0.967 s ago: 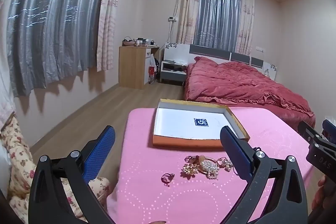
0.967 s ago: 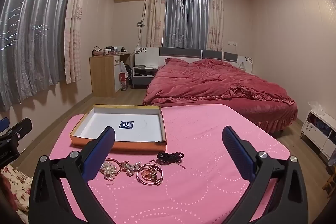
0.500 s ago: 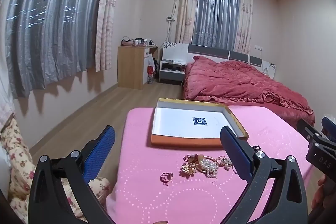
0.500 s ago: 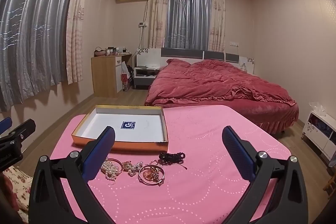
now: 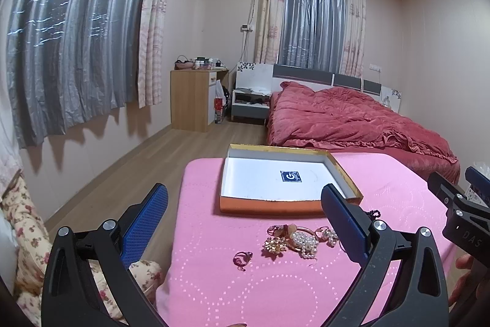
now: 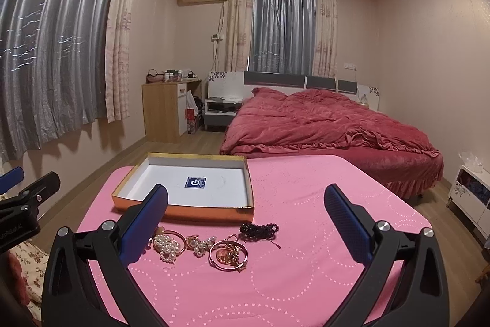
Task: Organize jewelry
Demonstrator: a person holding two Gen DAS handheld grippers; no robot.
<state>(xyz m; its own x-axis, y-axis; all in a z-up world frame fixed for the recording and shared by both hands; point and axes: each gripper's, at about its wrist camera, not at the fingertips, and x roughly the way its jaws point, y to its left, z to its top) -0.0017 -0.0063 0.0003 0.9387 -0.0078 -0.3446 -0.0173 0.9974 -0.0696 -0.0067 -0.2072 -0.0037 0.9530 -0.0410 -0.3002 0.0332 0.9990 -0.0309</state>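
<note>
Both my units hover over the pink tabletop [image 6: 306,281]. Left hand-held gripper [image 5: 245,222]: fingers wide apart, nothing between them. Right hand-held gripper [image 6: 245,222]: same, spread wide and empty. Jewelry pile [image 6: 199,247] lies on the cloth just below the box [image 6: 183,209], at 12 o'clock from the right unit's left finger. In the pile: pearl bracelet [image 6: 167,244], gold bangle [image 6: 228,255], black bead bracelet [image 6: 258,229] at its 1 o'clock. In the left view a small ring [image 5: 242,258] sits apart at 8 o'clock of the gold flower brooch [image 5: 275,244]. The box is open, white inside, with a blue sticker [image 6: 196,183]. The left unit's right finger covers part of the pile and the box corner. Red bed [image 6: 321,124] behind at 12, wooden cabinet [image 6: 165,112] at 11.
</note>
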